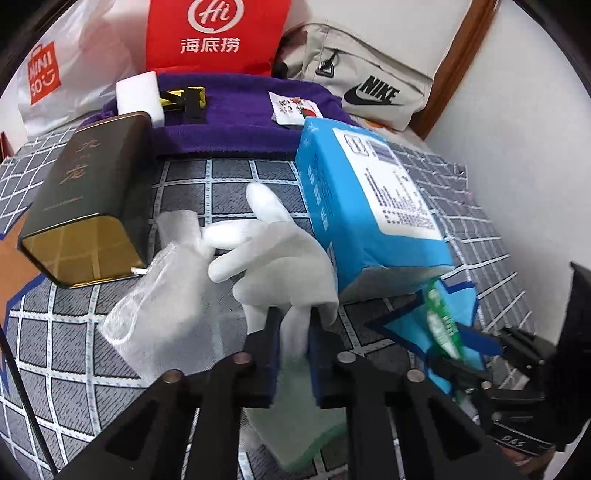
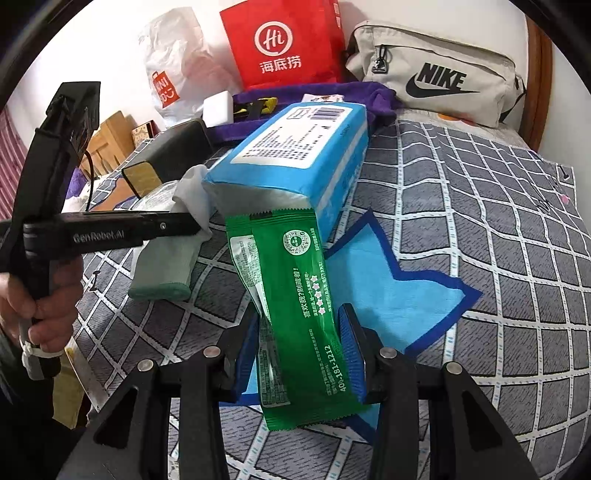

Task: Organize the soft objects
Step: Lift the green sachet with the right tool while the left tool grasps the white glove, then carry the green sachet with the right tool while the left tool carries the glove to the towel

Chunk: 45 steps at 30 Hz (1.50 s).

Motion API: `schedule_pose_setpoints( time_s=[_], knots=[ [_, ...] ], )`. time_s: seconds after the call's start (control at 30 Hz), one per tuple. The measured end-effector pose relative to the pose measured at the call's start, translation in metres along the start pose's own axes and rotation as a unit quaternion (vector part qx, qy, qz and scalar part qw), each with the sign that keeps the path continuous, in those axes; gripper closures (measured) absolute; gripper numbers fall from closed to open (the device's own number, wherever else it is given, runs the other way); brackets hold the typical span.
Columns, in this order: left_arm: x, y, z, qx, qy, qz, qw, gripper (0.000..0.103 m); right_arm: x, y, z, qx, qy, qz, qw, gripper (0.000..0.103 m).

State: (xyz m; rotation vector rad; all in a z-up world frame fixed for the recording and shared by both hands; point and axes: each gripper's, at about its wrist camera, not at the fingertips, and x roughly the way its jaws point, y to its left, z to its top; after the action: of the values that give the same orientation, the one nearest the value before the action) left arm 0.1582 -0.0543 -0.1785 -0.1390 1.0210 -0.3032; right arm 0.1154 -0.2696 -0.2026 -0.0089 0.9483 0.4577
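My left gripper (image 1: 293, 317) is shut on a white glove (image 1: 280, 258) with a green cuff, near its wrist, just above the checked bedspread. The glove also shows in the right wrist view (image 2: 162, 266) with the left gripper (image 2: 195, 225) clamped on it. My right gripper (image 2: 301, 317) is shut on a green sachet packet (image 2: 295, 302) held upright in front of a blue tissue pack (image 2: 295, 155). The green packet (image 1: 441, 321) and right gripper (image 1: 465, 365) show at lower right in the left wrist view, below the blue tissue pack (image 1: 365, 210).
A dark tin box (image 1: 88, 199) lies left. A clear plastic bag (image 1: 159, 299) lies beside the glove. A purple towel (image 1: 236, 122), white block (image 1: 138, 98), red bag (image 1: 218, 33), Miniso bag (image 1: 55, 74) and Nike pouch (image 1: 369, 85) sit behind.
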Motion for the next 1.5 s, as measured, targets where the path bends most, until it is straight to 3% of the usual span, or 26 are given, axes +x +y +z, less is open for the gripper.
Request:
schedule_pose_setpoints(
  time_s=[0.53,0.9,1.5],
  knots=[
    [-0.060,0.027,-0.007,-0.035,-0.051,0.000,0.9981,0.092,-0.007,0.021,0.003,-0.006,0.006,0.000,1.000,0.061],
    [-0.093,0.035,-0.004,-0.041,-0.077,0.010,0.9961,0.092,-0.039,0.035,0.017,-0.018,-0.028,0.005,0.999,0.061],
    [-0.121,0.042,0.036,-0.041,-0.106,0.015,0.9934,0.092,-0.055,0.035,0.101,-0.002,-0.073,-0.005,0.997,0.061]
  ],
)
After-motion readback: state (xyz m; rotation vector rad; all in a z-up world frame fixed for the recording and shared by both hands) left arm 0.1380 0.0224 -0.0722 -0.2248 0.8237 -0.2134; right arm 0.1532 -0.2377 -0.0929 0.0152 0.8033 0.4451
